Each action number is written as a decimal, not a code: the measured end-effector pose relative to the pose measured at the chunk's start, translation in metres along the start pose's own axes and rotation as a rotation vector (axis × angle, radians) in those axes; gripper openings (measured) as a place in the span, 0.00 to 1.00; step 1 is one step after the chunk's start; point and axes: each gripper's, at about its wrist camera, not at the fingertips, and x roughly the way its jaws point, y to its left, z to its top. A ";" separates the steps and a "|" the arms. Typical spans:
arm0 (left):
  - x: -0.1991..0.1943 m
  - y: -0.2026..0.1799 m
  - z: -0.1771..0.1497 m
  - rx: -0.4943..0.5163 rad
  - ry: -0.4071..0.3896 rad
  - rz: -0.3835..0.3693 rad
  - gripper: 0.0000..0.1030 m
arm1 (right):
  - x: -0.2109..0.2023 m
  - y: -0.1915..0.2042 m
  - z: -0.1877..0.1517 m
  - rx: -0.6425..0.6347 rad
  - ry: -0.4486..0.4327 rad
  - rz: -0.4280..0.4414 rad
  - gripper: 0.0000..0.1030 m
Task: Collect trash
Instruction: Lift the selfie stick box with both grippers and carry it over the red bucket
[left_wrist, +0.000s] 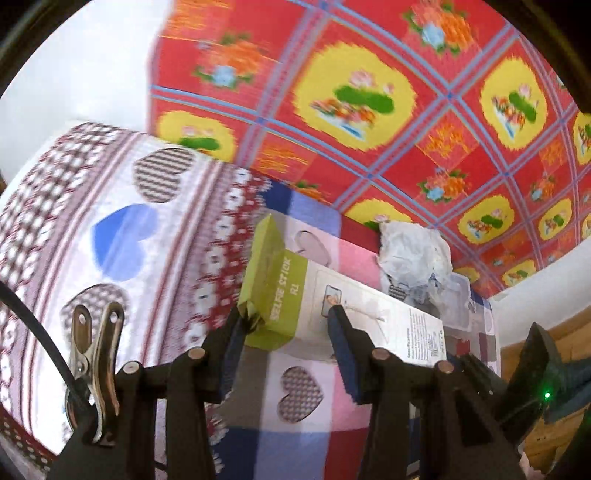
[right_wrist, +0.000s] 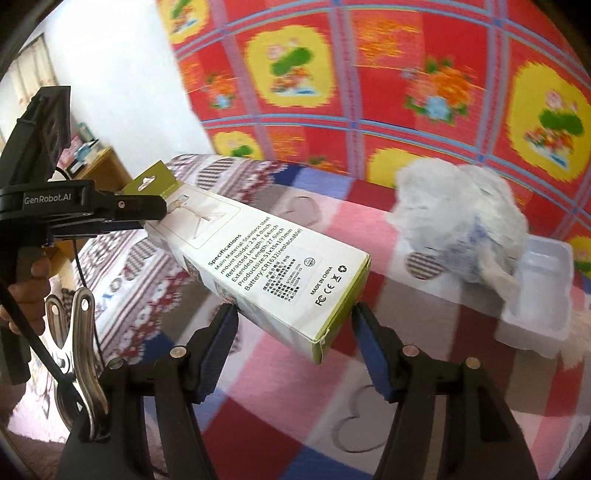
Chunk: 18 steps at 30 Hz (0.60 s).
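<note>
A: Biggest first - what's in view?

B: I'm over a patchwork bedspread with heart prints in pink, blue and white (right_wrist: 424, 387), with a red floral mat with yellow medallions (left_wrist: 406, 122) behind it. Then the long white-and-green cardboard selfie-stick box (right_wrist: 266, 258), lifted off the bedspread and slanting across the right wrist view.

A: Who has it?

B: My left gripper (left_wrist: 286, 317) - its blue-padded fingers (left_wrist: 341, 332) are pressed against the green end of the box, closed onto it. From the right wrist view I see that gripper clamping the far end by the hang tab.

A: Right gripper?

B: My right gripper (right_wrist: 293, 317) is spread wide, holding nothing; the box's near end hangs between the fingers, touching neither.

A: Other trash?

B: A crumpled white paper wad (right_wrist: 461, 229) resting partly on a white moulded plastic tray (right_wrist: 543, 295), both on the bedspread.
</note>
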 end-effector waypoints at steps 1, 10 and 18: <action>-0.007 0.007 -0.002 -0.011 -0.008 0.005 0.45 | 0.001 0.006 0.001 -0.008 0.000 0.005 0.64; -0.058 0.068 -0.018 -0.084 -0.050 0.025 0.45 | 0.008 0.077 0.007 -0.068 0.004 0.041 0.64; -0.106 0.128 -0.024 -0.121 -0.080 0.024 0.45 | 0.014 0.149 0.016 -0.109 -0.008 0.047 0.64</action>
